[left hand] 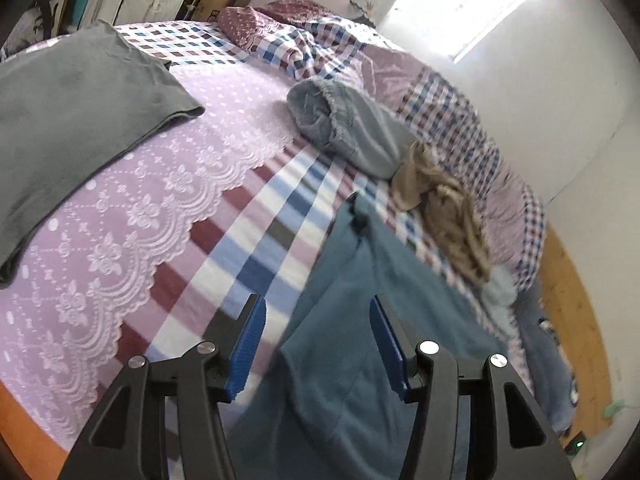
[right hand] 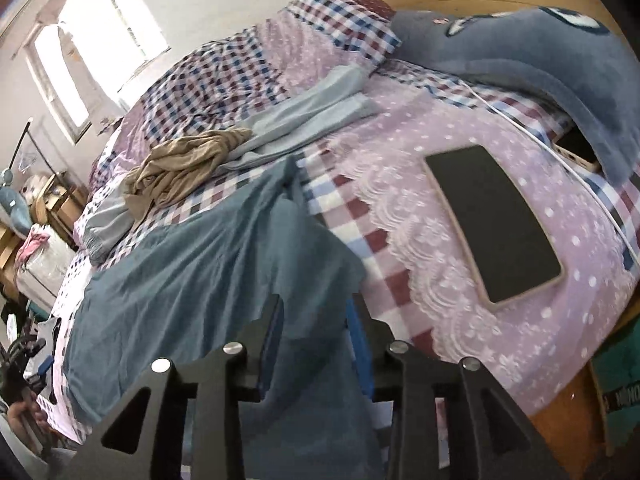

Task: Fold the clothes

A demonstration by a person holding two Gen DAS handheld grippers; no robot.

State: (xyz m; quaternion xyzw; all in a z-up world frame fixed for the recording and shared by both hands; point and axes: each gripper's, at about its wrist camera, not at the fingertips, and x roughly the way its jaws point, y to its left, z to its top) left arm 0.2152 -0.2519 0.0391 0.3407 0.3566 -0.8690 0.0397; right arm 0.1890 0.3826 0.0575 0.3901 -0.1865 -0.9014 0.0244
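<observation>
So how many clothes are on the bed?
4 that I can see: a folded grey shirt at the left, a light blue garment in the middle, a crumpled tan one beside it, and the teal one nearest. More may be hidden.

Open stretch of checked bedspread (left hand: 256, 216) left of the teal garment (left hand: 360, 320); folded grey shirt (left hand: 80, 120) blocking far left, crumpled tan garment (left hand: 440, 200) and pale blue trousers (left hand: 360, 132) crowding far right.
</observation>
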